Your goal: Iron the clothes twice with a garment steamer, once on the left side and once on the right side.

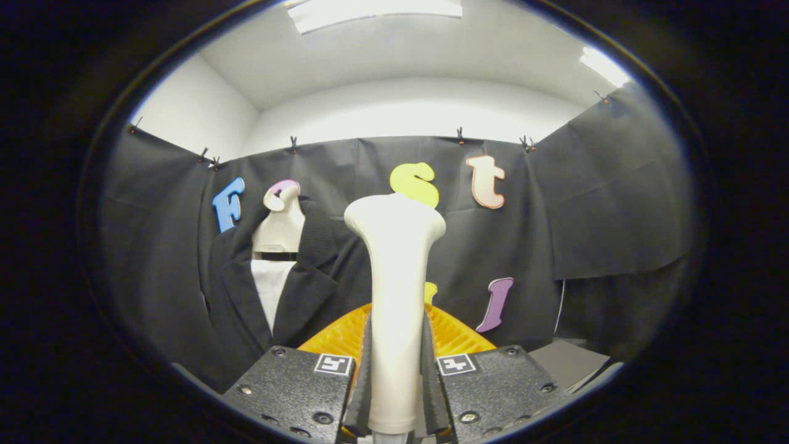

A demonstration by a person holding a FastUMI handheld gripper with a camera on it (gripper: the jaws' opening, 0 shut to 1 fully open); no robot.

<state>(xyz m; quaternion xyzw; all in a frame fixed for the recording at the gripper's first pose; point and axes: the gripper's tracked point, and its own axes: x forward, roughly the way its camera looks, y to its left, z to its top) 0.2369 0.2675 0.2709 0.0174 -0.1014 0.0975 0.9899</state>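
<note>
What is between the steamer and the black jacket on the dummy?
In the gripper view, nothing lies between them. The gripper is shut on the steamer, and the jacket hangs beyond, off to one side, not touching it.

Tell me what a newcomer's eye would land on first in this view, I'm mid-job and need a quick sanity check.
First the pale steamer handle, standing upright between the fingers of the gripper, which is shut on it, its flared head rising ahead. Next the dark jacket on a mannequin, beyond the fingers and off to the left against the booth's cloth wall. An orange ribbed piece sits just behind the handle.
</note>
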